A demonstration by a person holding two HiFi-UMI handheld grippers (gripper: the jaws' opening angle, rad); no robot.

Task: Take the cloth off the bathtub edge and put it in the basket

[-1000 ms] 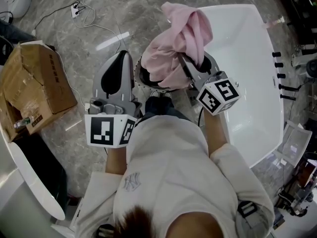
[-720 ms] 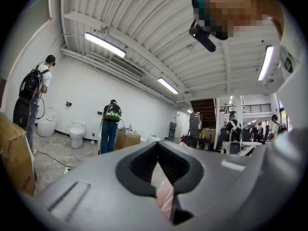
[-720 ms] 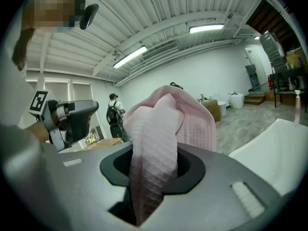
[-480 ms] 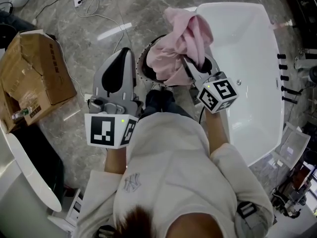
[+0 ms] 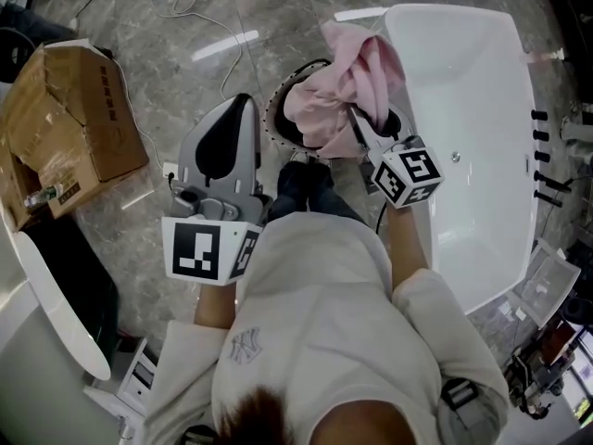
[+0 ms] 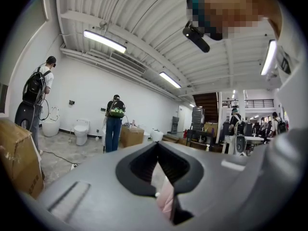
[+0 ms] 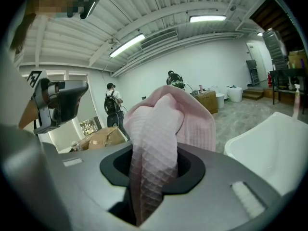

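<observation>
On the right of the head view, a white bathtub takes up the largest part of the grey marbled floor. Well apart from it, at the left edge, lies an opened cardboard box. Between the two, just beside the tub's near corner, stands a round dark basket.

A pink cloth is off the tub edge and bunched up over the basket. Seen from above, it covers the right part of the basket's mouth, and its top fold overlaps the tub's corner. Whether its lowest folds touch the basket's inside I cannot tell.

The right gripper reaches in from the tub side, tilted a little downward, and its jaws are clamped on the cloth. In the right gripper view a thick quilted fold comes up from between the jaws and drapes forward over them.

The left gripper is held level to the left of the basket, clear of the cloth. Its jaws are closed together and hold nothing.
</observation>
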